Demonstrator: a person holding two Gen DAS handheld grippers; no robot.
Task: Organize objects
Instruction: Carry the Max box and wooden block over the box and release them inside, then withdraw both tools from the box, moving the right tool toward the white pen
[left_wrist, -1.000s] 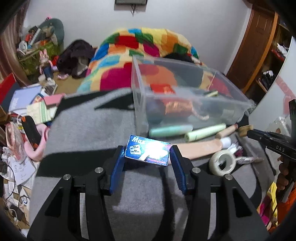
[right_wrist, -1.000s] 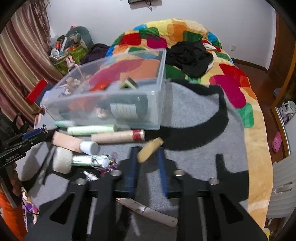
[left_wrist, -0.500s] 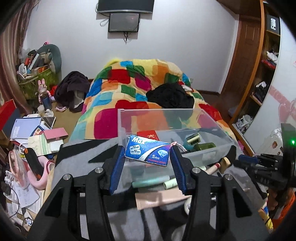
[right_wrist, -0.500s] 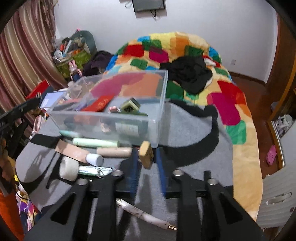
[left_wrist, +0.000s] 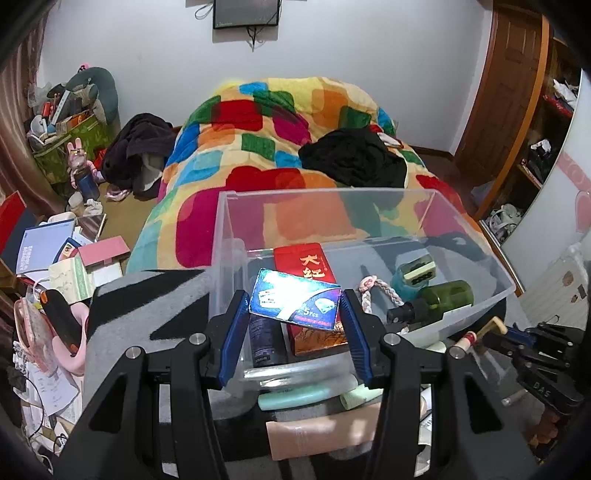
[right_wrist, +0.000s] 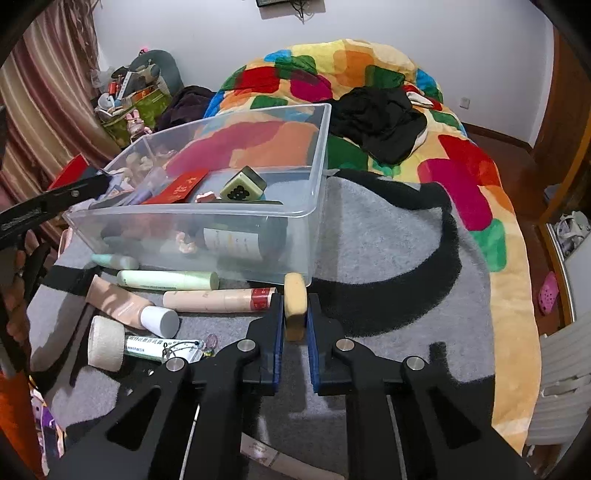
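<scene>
Grey blanket (right_wrist: 388, 251) underneath: left gripper (left_wrist: 294, 314) pinches a blue card pack (left_wrist: 295, 303) above the clear bin (left_wrist: 461, 229), right gripper (right_wrist: 295, 314), having just closed, clamps a tan sponge (right_wrist: 294, 308) beside the bin's near corner.

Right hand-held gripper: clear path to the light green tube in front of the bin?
Probably not yet. The right hand-held gripper is shut on a tan sponge. The light green tube lies uncovered on the blanket beside the clear bin.

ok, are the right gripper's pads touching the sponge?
Touching. In the right wrist view both blue pads press flat against the yellow sponge, with no gap on either side of the right gripper.
</scene>
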